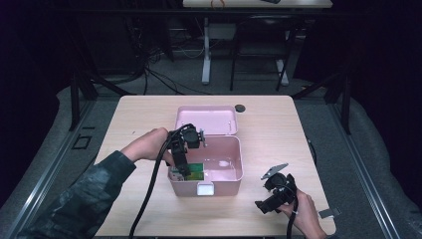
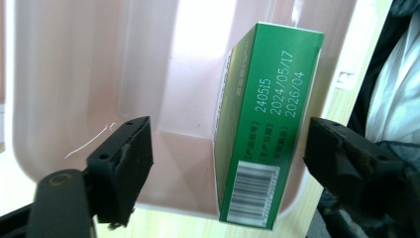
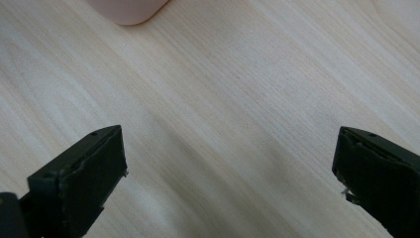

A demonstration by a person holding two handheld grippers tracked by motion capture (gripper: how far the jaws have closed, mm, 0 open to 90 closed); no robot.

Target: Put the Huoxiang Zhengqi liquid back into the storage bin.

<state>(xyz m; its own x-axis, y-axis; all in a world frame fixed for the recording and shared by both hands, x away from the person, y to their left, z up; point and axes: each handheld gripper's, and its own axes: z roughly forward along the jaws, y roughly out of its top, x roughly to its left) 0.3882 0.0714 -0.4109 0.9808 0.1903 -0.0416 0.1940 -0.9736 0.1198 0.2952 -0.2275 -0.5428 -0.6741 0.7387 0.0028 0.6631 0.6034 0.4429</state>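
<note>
An open pink box (image 1: 240, 149) stands mid-table with its lid (image 1: 206, 119) laid back. A green carton (image 1: 195, 172) stands on edge in its front left corner. My left gripper (image 1: 182, 168) reaches down into the box over the carton. In the left gripper view the green carton (image 2: 262, 134), with printed dates and a barcode, stands between the jaws of the left gripper (image 2: 228, 134). The jaws are open, with a wide gap on one side and a narrow one on the other. My right gripper (image 1: 263, 204) rests open at the front right, with bare wood under the right gripper (image 3: 228, 153).
A small dark round disc (image 1: 241, 107) lies on the table (image 1: 139, 114) behind the lid. A small grey piece (image 1: 328, 213) sits by the front right edge. A corner of the pink box (image 3: 129, 10) shows in the right gripper view.
</note>
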